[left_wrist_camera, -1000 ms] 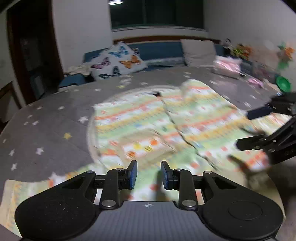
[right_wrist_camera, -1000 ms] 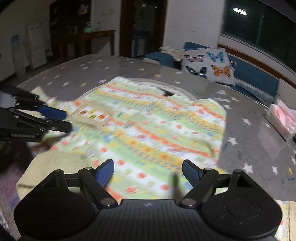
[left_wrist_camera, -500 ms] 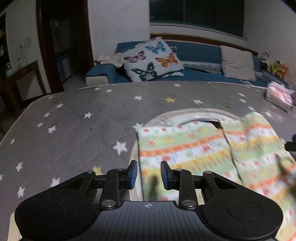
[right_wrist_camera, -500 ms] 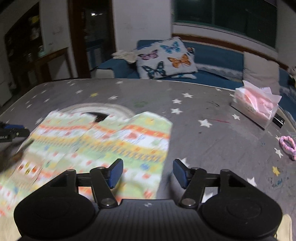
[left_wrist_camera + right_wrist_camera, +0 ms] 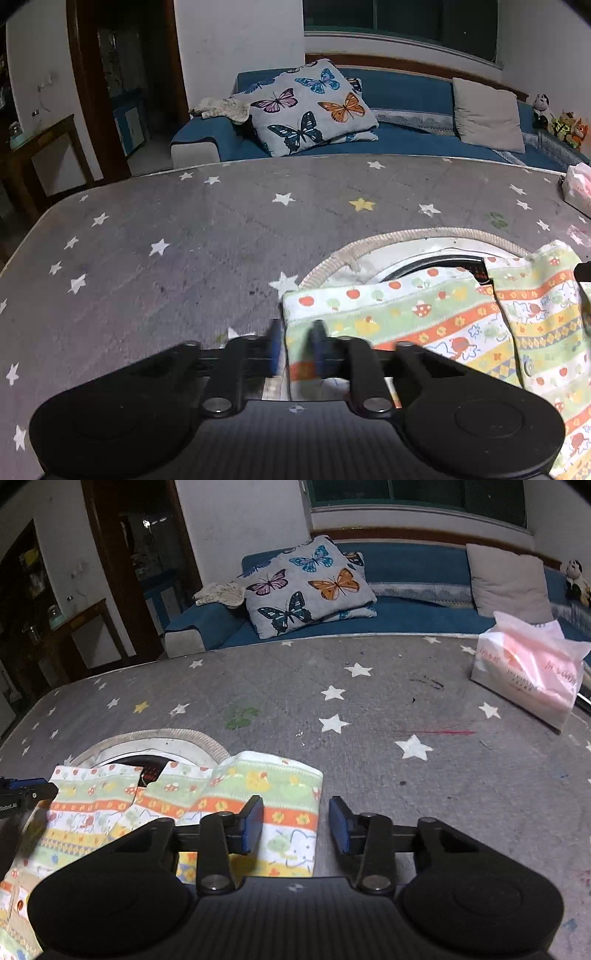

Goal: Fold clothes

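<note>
A striped, cartoon-printed garment (image 5: pixel 424 325) lies flat on the grey star-patterned table; it also shows in the right wrist view (image 5: pixel 221 805). My left gripper (image 5: pixel 295 347) is low over the garment's left top corner, its jaws a little apart with the cloth edge between them. My right gripper (image 5: pixel 295 823) is open at the garment's right top corner, the cloth edge lying between its jaws. The left gripper's tip shows at the left edge of the right wrist view (image 5: pixel 22 794).
A round woven mat (image 5: pixel 406 240) lies under the garment's top edge. A pink tissue pack (image 5: pixel 532 672) sits at the table's right. A blue sofa with a butterfly pillow (image 5: pixel 314 107) stands behind the table.
Both grippers have moved forward and down to the garment's top corners. The right jaws have narrowed. The garment now fills less of each view.
</note>
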The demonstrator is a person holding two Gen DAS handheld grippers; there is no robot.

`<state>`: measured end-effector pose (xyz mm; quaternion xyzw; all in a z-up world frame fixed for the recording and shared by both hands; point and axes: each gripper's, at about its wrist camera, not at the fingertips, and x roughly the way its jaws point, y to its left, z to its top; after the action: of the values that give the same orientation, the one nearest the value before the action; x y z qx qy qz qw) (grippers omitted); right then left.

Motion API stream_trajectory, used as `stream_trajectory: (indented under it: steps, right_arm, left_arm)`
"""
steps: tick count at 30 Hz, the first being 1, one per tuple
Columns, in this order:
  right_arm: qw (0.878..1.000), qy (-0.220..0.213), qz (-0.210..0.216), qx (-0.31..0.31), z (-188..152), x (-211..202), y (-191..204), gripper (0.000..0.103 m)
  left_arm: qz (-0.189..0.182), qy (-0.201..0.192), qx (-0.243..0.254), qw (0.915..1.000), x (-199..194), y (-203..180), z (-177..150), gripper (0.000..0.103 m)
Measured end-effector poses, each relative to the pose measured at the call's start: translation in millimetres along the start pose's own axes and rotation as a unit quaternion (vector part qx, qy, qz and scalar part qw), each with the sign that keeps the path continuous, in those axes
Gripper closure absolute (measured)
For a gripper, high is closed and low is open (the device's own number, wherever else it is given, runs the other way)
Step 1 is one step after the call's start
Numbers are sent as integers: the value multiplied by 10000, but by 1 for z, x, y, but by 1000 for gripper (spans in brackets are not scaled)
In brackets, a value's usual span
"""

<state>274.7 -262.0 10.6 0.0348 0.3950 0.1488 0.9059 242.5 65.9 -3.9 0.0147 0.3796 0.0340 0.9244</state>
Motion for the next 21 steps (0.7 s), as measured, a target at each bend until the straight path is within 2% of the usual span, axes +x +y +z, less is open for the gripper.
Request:
stream_trajectory:
  steps: [1,4,7,9,12,14,17,18,19,20,21]
  right_arm:
    - [10000,24,29,24,0,2,0,88]
    - [10000,-55,32,17,1,3,2,99]
    - [9993,-370,-17,-40,5,-6,6,101]
    - [9991,-396,-110,-79,9,-3,8,101]
    - [9992,-258,-259,-143,11,7,8,99]
    - [9992,-159,-327,-185,11,12,9,94]
    - [9989,-208,-329,-273,10,3,11,91]
    - [9986,-220,-312,-352,10,-2,14,88]
    - [9984,-219,-295,-422,10,-7,16,80]
    - [9983,-188,-247,-500,9,-11,20,75]
    - [9980,-143,-186,-589,8,-15,24,73]
  left_arm:
    - [-14,-18,5,10000,0,0,0,97]
    - [112,-169,87,9998,-3,-2,2,101]
    - [251,-423,149,9987,-8,-6,6,101]
    - [319,-492,231,9980,-5,-9,9,101]
    - [372,-438,377,9976,3,-15,9,101]
    - [423,-360,412,9976,8,-16,7,97]
    - [405,-364,385,9978,3,-11,6,96]
    - [399,-378,378,9978,0,-9,5,96]
    - [361,-393,371,9979,-4,-9,4,95]
    - [324,-407,365,9980,-9,-8,3,91]
    - [234,-410,368,9982,-14,-9,1,87]
